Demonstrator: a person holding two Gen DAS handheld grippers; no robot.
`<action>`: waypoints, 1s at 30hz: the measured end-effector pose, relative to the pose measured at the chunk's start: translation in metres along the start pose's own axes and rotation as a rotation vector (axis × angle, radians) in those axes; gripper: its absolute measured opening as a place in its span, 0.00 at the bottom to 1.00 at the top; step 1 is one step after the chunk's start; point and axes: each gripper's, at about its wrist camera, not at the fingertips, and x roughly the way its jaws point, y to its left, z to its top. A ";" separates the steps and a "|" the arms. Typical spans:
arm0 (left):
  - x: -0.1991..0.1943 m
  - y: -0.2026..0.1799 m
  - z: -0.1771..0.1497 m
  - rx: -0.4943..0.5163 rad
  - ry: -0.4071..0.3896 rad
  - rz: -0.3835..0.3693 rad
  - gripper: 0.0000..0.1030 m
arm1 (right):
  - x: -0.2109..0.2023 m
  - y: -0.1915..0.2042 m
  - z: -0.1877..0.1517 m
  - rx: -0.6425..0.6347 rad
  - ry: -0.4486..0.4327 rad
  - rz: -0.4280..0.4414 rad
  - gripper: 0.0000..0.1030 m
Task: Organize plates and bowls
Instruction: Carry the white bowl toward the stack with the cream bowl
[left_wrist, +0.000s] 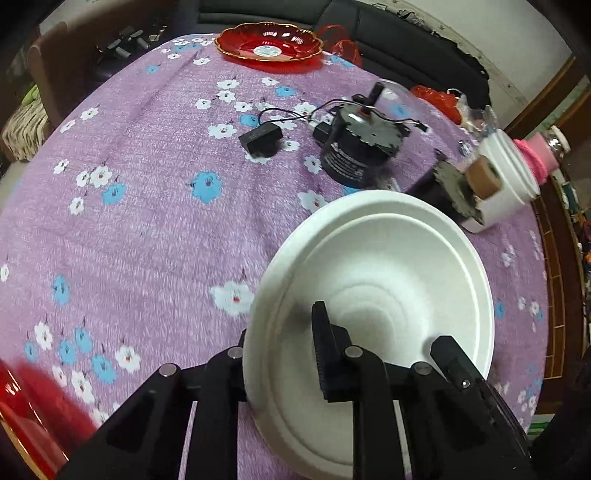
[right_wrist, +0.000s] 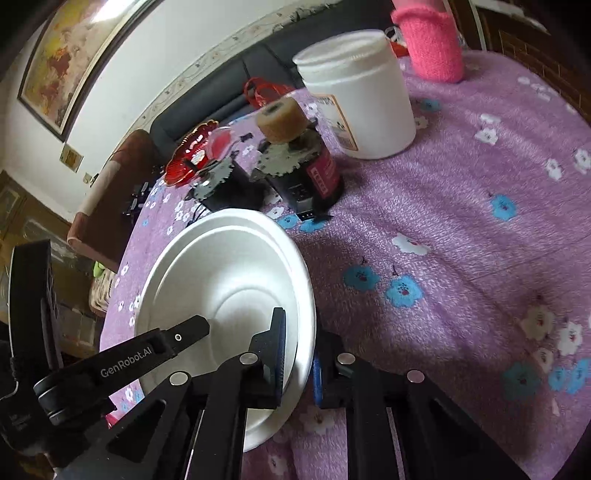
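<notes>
The left gripper (left_wrist: 280, 354) is clamped on the near-left rim of the white bowl (left_wrist: 380, 266), which sits on the purple floral tablecloth (left_wrist: 147, 206). Just beyond the bowl lie two black motors (left_wrist: 347, 151), a white jar (left_wrist: 506, 177) and, at the far edge, a red plate (left_wrist: 269, 40).

The right gripper (right_wrist: 299, 354) pinches the bowl's (right_wrist: 221, 266) right rim; its outer finger is hidden behind the rim. The left gripper's finger (right_wrist: 184, 334) crosses the bowl's inside.

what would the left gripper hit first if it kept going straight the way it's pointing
The left gripper is already clamped on the white plate's rim, so the plate, and probably the purple tablecloth right beneath it.
</notes>
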 end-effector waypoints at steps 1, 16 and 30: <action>-0.003 0.001 -0.003 -0.004 -0.002 -0.006 0.17 | -0.004 0.001 -0.002 -0.007 -0.007 -0.003 0.12; -0.082 0.003 -0.081 0.060 -0.170 -0.015 0.17 | -0.078 0.011 -0.057 -0.094 -0.113 0.059 0.12; -0.166 0.022 -0.153 0.121 -0.398 0.016 0.17 | -0.146 0.043 -0.117 -0.178 -0.206 0.137 0.13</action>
